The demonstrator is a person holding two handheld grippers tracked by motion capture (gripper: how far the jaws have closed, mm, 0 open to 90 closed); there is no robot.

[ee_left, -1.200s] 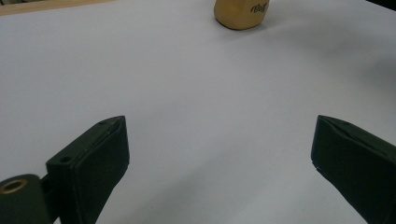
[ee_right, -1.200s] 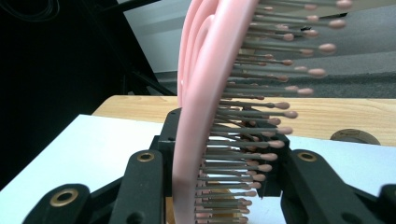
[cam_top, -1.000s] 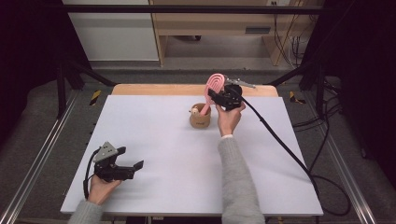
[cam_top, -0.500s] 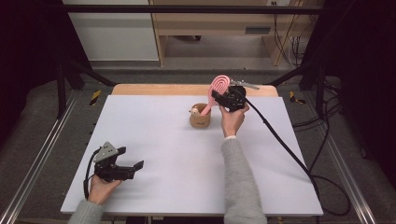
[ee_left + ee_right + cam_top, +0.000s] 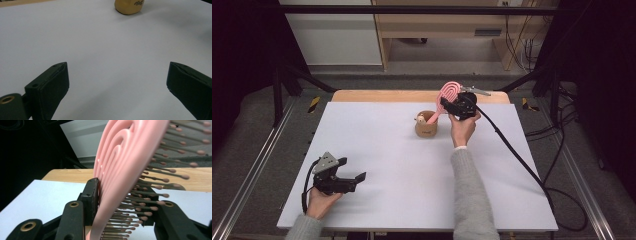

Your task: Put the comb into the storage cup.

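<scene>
My left tool [image 5: 354,180] rests released on the surface [image 5: 402,170], well left of the cup [image 5: 426,126]. My right tool [image 5: 451,106] grasps the pink brush [image 5: 447,97] just right of the cup, jaws just easing, handle in the cup.

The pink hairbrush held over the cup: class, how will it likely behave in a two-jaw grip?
The pink hairbrush looks like rigid moulded plastic, so probably stiff and light. Its bristles would likely bend under the right gripper, making that side of the hold springy. With its handle end dropped into the small tan cup, the cup may tip if the brush leans.
</scene>
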